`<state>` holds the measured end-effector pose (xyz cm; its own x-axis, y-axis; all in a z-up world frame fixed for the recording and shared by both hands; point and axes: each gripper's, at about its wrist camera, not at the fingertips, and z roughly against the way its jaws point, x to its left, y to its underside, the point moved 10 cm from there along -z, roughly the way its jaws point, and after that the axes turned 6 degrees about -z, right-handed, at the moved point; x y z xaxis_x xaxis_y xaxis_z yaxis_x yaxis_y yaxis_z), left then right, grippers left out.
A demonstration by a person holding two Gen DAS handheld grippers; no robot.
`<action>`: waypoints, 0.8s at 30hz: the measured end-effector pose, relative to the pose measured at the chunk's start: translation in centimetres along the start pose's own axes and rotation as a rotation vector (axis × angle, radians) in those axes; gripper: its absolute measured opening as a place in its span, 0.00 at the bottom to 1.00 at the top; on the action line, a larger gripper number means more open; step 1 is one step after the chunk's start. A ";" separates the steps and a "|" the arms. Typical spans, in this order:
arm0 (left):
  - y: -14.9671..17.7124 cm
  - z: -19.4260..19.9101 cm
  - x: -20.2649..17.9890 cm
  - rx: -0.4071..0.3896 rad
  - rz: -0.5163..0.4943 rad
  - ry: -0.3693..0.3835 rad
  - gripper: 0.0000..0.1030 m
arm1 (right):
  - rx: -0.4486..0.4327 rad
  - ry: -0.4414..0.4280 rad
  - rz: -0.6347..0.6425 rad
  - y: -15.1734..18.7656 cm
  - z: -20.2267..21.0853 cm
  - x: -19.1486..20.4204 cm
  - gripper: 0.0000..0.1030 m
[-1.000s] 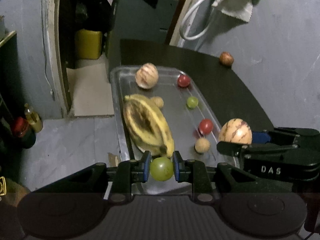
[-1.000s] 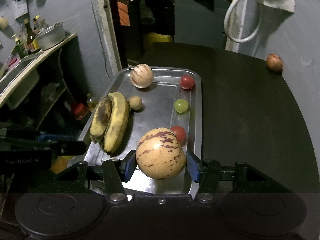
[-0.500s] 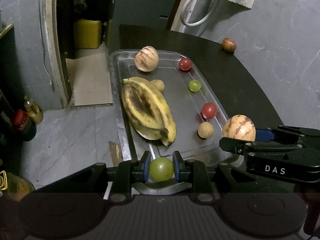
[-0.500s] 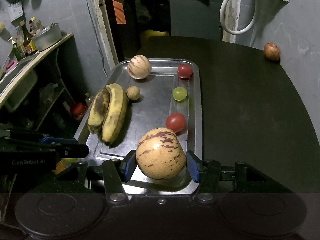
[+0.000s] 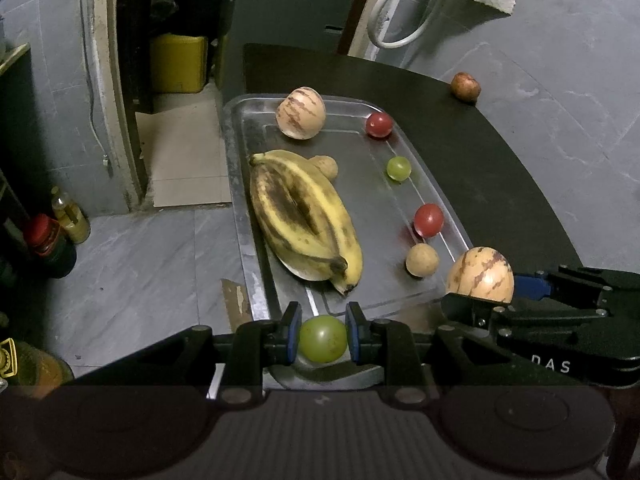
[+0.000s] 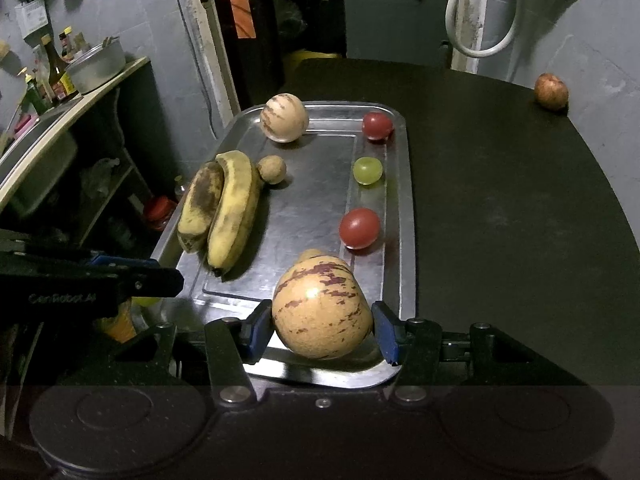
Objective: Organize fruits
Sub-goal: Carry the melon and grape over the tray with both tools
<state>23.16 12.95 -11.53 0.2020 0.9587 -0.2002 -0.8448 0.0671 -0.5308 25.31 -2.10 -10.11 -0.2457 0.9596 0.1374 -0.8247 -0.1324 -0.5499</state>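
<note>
My left gripper (image 5: pixel 322 334) is shut on a small green fruit (image 5: pixel 322 339) over the near edge of the metal tray (image 5: pixel 240 208). My right gripper (image 6: pixel 322 330) is shut on a striped tan melon (image 6: pixel 322 312) above the tray's (image 6: pixel 400 200) near right corner; this melon (image 5: pixel 480 276) also shows at the right of the left wrist view. On the tray lie two spotted bananas (image 5: pixel 304 220), a second striped melon (image 5: pixel 301 117), two red fruits (image 5: pixel 428 220) (image 5: pixel 378 124), a green fruit (image 5: pixel 398 167) and two small tan fruits (image 5: pixel 422 260) (image 5: pixel 326 166).
The tray rests on a dark table (image 6: pixel 500 200) beside a grey wall. A reddish-brown fruit (image 6: pixel 551 91) sits alone at the table's far right edge. Left of the table, the floor drops away with jars and bottles (image 5: pixel 56 232); a shelf with a pot (image 6: pixel 96 66) stands left.
Both grippers have drawn back toward the tray's near end with their fruits still held, so more of the tray shows ahead. The fruits on the tray have not moved.
</note>
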 end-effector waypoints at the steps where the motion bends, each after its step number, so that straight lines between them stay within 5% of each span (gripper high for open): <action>1: 0.0 0.0 0.0 0.001 0.001 0.000 0.25 | 0.001 -0.001 0.001 0.0 -0.1 0.1 0.53; 24: -0.6 -2.1 0.4 0.034 0.021 0.024 0.25 | 0.049 -0.070 0.002 0.0 -2.0 0.9 0.53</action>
<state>24.81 12.71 -12.99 0.1954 0.9531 -0.2312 -0.8655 0.0567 -0.4977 26.11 -0.73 -11.65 -0.2812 0.9398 0.1941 -0.8475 -0.1484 -0.5096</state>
